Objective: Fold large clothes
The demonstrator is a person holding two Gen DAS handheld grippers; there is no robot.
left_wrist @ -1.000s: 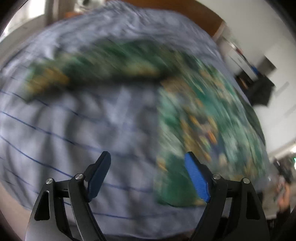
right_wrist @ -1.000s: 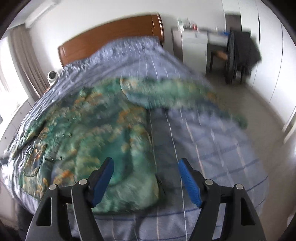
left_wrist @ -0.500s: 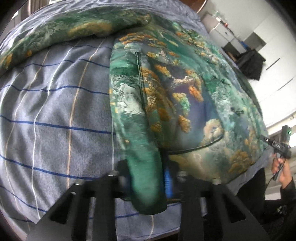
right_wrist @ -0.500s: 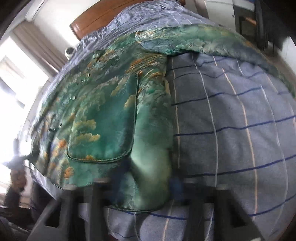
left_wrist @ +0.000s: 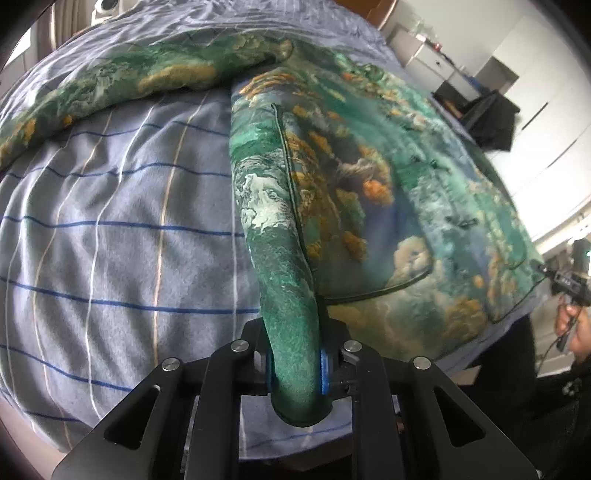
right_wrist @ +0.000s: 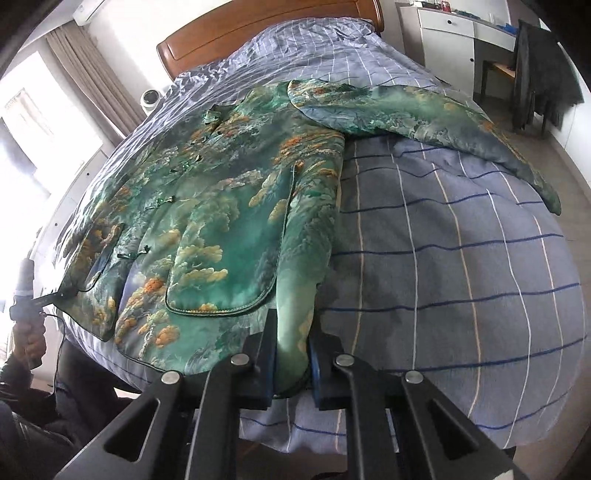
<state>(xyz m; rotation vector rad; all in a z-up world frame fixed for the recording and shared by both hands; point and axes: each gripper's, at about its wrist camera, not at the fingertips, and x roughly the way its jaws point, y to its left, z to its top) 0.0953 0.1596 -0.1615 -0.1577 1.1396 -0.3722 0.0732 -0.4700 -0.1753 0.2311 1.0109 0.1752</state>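
- A jacket [right_wrist: 229,206] lies spread flat on a bed [right_wrist: 461,258], its hem at the near edge and its collar toward the far headboard [right_wrist: 266,29].
- One sleeve [right_wrist: 406,107] stretches right across the bedcover; the other sleeve [left_wrist: 140,74] reaches left.
- The right gripper [right_wrist: 291,369] pinches the jacket's near right hem corner at the bed's near edge.
- The left gripper [left_wrist: 295,373] pinches the near left hem corner.
- A cabinet [right_wrist: 447,40] stands right of the headboard, a chair [right_wrist: 535,70] beside it.
- A curtain [right_wrist: 85,74] hangs at the far left.
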